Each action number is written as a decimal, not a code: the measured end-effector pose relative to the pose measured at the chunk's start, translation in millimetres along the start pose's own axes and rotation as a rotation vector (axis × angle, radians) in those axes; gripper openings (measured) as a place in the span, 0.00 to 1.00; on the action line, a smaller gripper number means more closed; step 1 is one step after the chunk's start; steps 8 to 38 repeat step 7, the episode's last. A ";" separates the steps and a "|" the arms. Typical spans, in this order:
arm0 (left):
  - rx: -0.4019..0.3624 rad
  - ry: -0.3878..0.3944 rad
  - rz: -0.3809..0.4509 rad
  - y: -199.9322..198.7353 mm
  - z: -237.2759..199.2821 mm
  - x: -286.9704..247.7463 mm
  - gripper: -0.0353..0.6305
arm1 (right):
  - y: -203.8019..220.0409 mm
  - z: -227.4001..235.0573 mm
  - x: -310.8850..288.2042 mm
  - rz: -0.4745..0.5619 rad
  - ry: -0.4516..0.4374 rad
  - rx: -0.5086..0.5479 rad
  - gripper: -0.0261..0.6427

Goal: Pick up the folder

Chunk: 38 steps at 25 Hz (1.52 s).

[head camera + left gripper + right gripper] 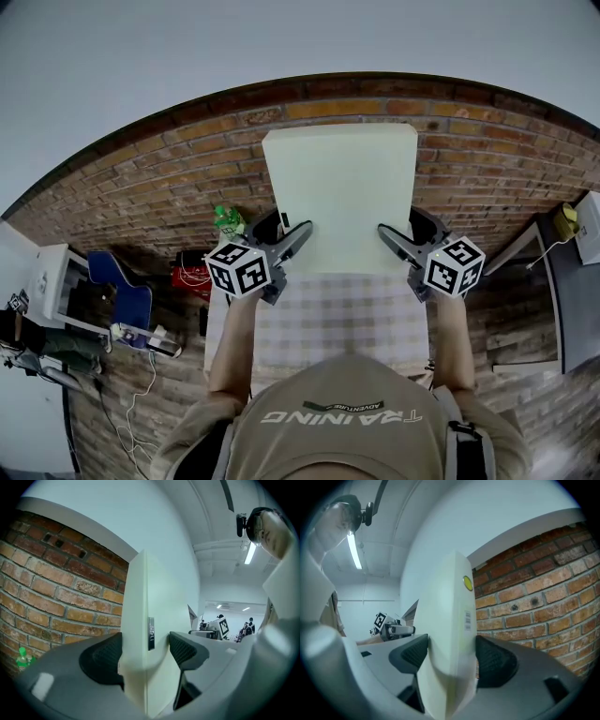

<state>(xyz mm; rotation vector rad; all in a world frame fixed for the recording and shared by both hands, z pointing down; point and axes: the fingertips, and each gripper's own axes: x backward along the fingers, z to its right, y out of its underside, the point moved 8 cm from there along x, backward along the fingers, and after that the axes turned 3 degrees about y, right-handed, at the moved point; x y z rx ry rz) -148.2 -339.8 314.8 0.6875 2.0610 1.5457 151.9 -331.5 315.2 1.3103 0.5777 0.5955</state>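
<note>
A pale cream folder (339, 192) is held up off the table, its flat face toward the head camera. My left gripper (298, 236) is shut on its lower left edge, and my right gripper (389, 236) is shut on its lower right edge. In the left gripper view the folder (140, 620) stands edge-on between the two black pads, with a small metal clip on it. The right gripper view shows the folder (450, 620) pinched edge-on too, with a yellow dot and a barcode sticker on its side.
A table with a checked cloth (328, 319) lies below the folder, in front of the person. The floor is brick (141, 187). A green bottle (227, 221), a red item (190, 277) and a blue chair (117, 291) sit at the left; a desk edge (562, 281) is at the right.
</note>
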 end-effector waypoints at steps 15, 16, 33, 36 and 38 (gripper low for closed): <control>0.016 0.000 -0.011 6.5 -6.5 -1.5 0.50 | 4.8 2.6 -4.9 -0.014 0.002 0.004 0.46; 0.016 0.000 -0.011 6.5 -6.5 -1.5 0.50 | 4.8 2.6 -4.9 -0.014 0.002 0.004 0.46; 0.016 0.000 -0.011 6.5 -6.5 -1.5 0.50 | 4.8 2.6 -4.9 -0.014 0.002 0.004 0.46; 0.016 0.000 -0.011 6.5 -6.5 -1.5 0.50 | 4.8 2.6 -4.9 -0.014 0.002 0.004 0.46; 0.016 0.000 -0.011 6.5 -6.5 -1.5 0.50 | 4.8 2.6 -4.9 -0.014 0.002 0.004 0.46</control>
